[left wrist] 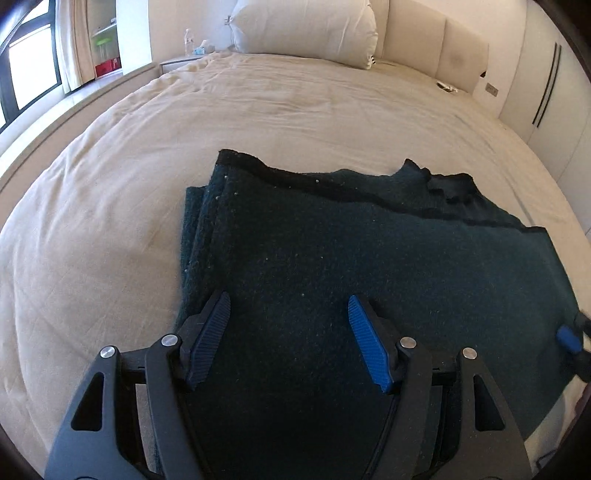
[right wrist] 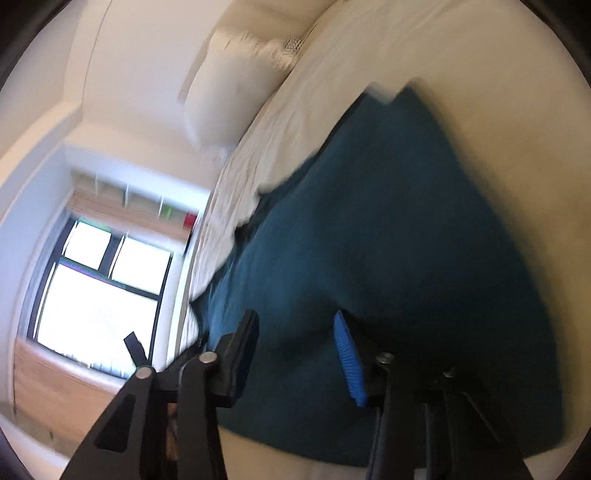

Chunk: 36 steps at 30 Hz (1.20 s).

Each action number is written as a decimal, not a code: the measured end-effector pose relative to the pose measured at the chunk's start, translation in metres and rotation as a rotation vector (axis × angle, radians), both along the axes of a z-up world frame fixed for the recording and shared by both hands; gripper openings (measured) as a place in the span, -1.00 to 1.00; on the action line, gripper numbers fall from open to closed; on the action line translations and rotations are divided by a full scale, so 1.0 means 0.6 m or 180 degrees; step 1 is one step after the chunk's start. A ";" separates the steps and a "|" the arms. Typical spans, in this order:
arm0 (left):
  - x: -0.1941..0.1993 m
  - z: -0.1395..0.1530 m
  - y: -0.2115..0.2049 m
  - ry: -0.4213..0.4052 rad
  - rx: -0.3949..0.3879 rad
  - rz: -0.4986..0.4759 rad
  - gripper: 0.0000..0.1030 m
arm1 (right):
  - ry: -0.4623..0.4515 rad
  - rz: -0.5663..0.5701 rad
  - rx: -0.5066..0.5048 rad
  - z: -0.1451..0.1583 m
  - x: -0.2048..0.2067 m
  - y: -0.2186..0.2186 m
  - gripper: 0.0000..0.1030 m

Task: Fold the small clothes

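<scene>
A dark teal knit garment (left wrist: 369,251) lies folded on the cream bed sheet (left wrist: 110,221), its black-trimmed edge on the far side and stacked layers showing at its left edge. My left gripper (left wrist: 288,299) hovers over the garment's near part, open, with only flat cloth below its blue pads (left wrist: 364,339). At the right edge of this view, a blue pad of my right gripper (left wrist: 569,339) sits by the garment's right side. The right wrist view is blurred and tilted. There my right gripper (right wrist: 295,317) stands open over the garment (right wrist: 388,240), gripping nothing.
A white pillow (left wrist: 303,29) leans on the padded headboard (left wrist: 443,44) at the far end of the bed. A nightstand with a water bottle (left wrist: 188,42) stands at the far left, by a window (right wrist: 99,288). White wardrobe doors (left wrist: 546,92) line the right side.
</scene>
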<state>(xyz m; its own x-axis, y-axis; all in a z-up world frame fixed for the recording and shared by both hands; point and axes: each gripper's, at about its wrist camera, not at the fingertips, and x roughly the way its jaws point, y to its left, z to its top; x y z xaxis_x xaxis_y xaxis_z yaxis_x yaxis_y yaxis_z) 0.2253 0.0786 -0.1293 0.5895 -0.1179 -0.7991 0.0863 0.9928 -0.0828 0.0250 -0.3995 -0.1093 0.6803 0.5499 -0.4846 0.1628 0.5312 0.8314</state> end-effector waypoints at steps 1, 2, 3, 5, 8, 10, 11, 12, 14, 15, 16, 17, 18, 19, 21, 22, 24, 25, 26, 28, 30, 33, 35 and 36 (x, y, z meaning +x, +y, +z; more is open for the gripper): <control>0.003 0.002 0.000 0.0004 0.0012 0.0005 0.27 | -0.0014 -0.0135 -0.0053 0.006 -0.010 -0.017 -0.12; 0.002 0.001 -0.001 0.0003 0.0029 0.0005 0.27 | -0.0010 -0.0294 -0.0119 0.015 -0.017 -0.033 -0.11; 0.006 0.001 -0.003 -0.0001 0.0042 0.0005 0.27 | -0.0013 -0.0398 -0.0174 0.024 -0.021 -0.043 -0.03; 0.013 -0.001 0.001 -0.0021 0.0051 0.0010 0.27 | -0.0100 -0.0512 -0.0255 0.047 -0.026 -0.047 0.07; 0.009 -0.001 -0.001 -0.0043 0.0087 0.0010 0.28 | -0.0311 -0.0240 -0.0268 0.079 -0.005 -0.001 0.09; 0.010 -0.002 -0.001 -0.0044 0.0106 0.0006 0.28 | -0.0367 0.0005 -0.0222 0.083 0.015 0.042 0.09; 0.010 -0.002 0.000 -0.0044 0.0103 0.0005 0.28 | -0.0352 0.0157 -0.0163 0.078 0.030 0.070 0.09; 0.010 -0.002 0.000 -0.0045 0.0100 0.0003 0.28 | -0.0327 0.0277 -0.0120 0.072 0.041 0.093 0.09; 0.010 -0.002 -0.001 -0.0045 0.0111 0.0004 0.28 | -0.0271 0.0623 -0.0122 0.058 0.060 0.156 0.09; 0.010 -0.002 -0.001 -0.0053 0.0126 0.0004 0.28 | -0.0262 0.0758 -0.0174 0.054 0.062 0.179 0.09; 0.010 -0.003 -0.001 -0.0059 0.0136 0.0000 0.28 | -0.0243 0.0908 -0.0221 0.043 0.065 0.210 0.09; 0.010 -0.004 -0.001 -0.0068 0.0148 -0.0004 0.28 | -0.0199 0.0995 -0.0202 0.031 0.065 0.225 0.09; 0.009 -0.004 -0.001 -0.0074 0.0158 -0.0008 0.28 | -0.0149 0.1031 -0.0188 0.020 0.067 0.233 0.05; 0.009 -0.005 -0.001 -0.0075 0.0165 -0.0011 0.28 | -0.0072 0.1021 -0.0182 0.003 0.065 0.235 0.02; 0.010 -0.004 0.001 -0.0072 0.0165 -0.0011 0.28 | -0.0110 0.0987 -0.0139 -0.003 0.057 0.222 -0.13; 0.010 -0.005 0.001 -0.0075 0.0165 -0.0009 0.28 | -0.0090 0.0956 -0.0118 -0.006 0.050 0.208 -0.14; 0.010 -0.006 0.001 -0.0087 0.0166 -0.0005 0.28 | -0.0084 0.0832 -0.0135 -0.004 0.037 0.178 -0.14; 0.010 -0.006 0.002 -0.0095 0.0168 -0.0005 0.28 | -0.0083 0.0741 -0.0148 -0.003 0.033 0.165 -0.14; 0.010 -0.006 0.002 -0.0100 0.0172 -0.0005 0.28 | -0.0084 0.0665 -0.0143 -0.004 0.025 0.147 -0.14; 0.010 -0.007 0.001 -0.0101 0.0192 -0.0009 0.28 | -0.0061 0.0453 -0.0134 -0.009 0.005 0.104 -0.14; 0.011 -0.007 0.000 -0.0105 0.0209 -0.0011 0.28 | -0.0040 0.0192 -0.0122 -0.014 -0.023 0.057 -0.21; 0.010 -0.007 -0.001 -0.0105 0.0220 -0.0009 0.28 | -0.0008 -0.0118 -0.0209 -0.008 -0.049 -0.002 -0.21; 0.009 -0.006 -0.002 -0.0101 0.0233 -0.0009 0.28 | 0.0003 -0.0314 -0.0271 0.003 -0.063 -0.032 -0.20; 0.009 -0.006 -0.003 -0.0103 0.0235 -0.0009 0.28 | 0.0012 -0.0405 -0.0302 0.009 -0.070 -0.046 -0.15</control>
